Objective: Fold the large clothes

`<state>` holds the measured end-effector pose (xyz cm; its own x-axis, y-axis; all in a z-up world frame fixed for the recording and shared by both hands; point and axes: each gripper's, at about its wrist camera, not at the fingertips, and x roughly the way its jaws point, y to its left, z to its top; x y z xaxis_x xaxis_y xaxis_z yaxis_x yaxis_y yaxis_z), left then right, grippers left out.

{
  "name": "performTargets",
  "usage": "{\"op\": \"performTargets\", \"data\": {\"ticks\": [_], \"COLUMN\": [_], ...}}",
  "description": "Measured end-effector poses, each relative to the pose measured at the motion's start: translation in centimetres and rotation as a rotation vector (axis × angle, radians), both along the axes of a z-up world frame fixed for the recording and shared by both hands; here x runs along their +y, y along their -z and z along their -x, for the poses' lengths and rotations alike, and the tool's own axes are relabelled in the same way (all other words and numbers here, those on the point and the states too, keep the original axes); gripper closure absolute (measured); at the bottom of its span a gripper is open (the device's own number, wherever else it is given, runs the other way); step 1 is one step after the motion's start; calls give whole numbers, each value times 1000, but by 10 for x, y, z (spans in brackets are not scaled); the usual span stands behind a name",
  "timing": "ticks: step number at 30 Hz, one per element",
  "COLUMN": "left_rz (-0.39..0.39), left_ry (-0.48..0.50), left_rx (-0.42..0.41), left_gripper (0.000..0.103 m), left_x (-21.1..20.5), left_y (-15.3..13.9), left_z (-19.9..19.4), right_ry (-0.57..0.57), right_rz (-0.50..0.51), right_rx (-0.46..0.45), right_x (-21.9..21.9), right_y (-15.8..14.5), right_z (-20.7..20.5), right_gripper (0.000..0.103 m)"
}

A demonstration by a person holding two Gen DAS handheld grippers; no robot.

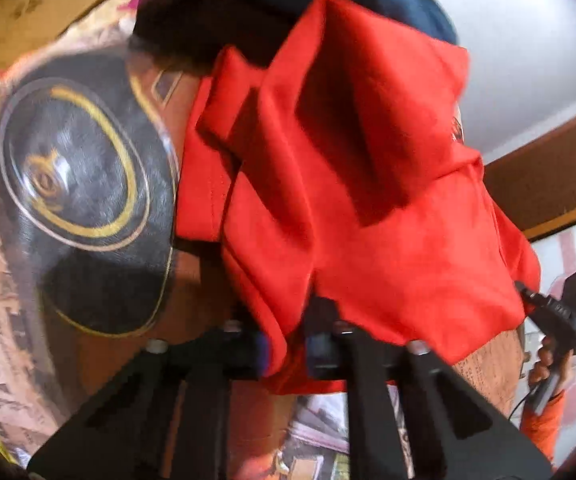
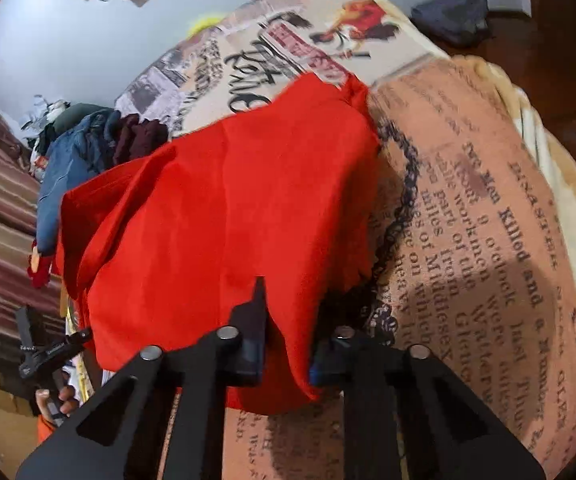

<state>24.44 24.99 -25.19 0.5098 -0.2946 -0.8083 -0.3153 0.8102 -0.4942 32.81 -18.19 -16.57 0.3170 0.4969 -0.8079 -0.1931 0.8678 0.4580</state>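
A large red garment [image 1: 360, 184] hangs bunched and folded between both grippers above the bed. In the left wrist view my left gripper [image 1: 285, 354] is shut on the garment's lower edge. In the right wrist view my right gripper [image 2: 285, 354] is shut on another edge of the same red garment [image 2: 223, 216], which drapes away over the printed blanket [image 2: 468, 200]. The right gripper also shows at the right edge of the left wrist view [image 1: 564, 312], and the left gripper at the lower left of the right wrist view [image 2: 43, 352].
A newspaper-print blanket covers the bed. A black cushion with a gold oval emblem [image 1: 83, 184] lies on the left. A pile of blue and maroon clothes [image 2: 87, 148] sits at the bed's far side. A dark bag [image 2: 452, 16] lies on the floor beyond.
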Motion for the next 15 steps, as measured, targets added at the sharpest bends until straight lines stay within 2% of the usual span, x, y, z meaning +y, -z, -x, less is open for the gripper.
{"op": "performTargets", "data": {"ticks": [3,6,8,12,15], "left_rz": [-19,-4,-5,-45,-67], "left_ry": [16,25,30,58,56], "left_rx": [-74,-171,-198,-177,-143], "left_gripper": [98,98,98,98,98], "left_x": [0,2,0,-4,-5], "left_y": [-32,-67,-81,-86,-72], "left_z": [16,39,53,73,87], "right_ry": [-1,2,3,-13,-9], "right_rz": [-21,-18,-4,-9,75], "right_rx": [-59,-120,-169,-198,-226], "right_x": [-7,-15,-24,-41,-45], "right_y": [-22,-42,-58,-73,-76], "right_z": [14,31,50,80,97], "right_gripper": [96,100,100,100,100]}}
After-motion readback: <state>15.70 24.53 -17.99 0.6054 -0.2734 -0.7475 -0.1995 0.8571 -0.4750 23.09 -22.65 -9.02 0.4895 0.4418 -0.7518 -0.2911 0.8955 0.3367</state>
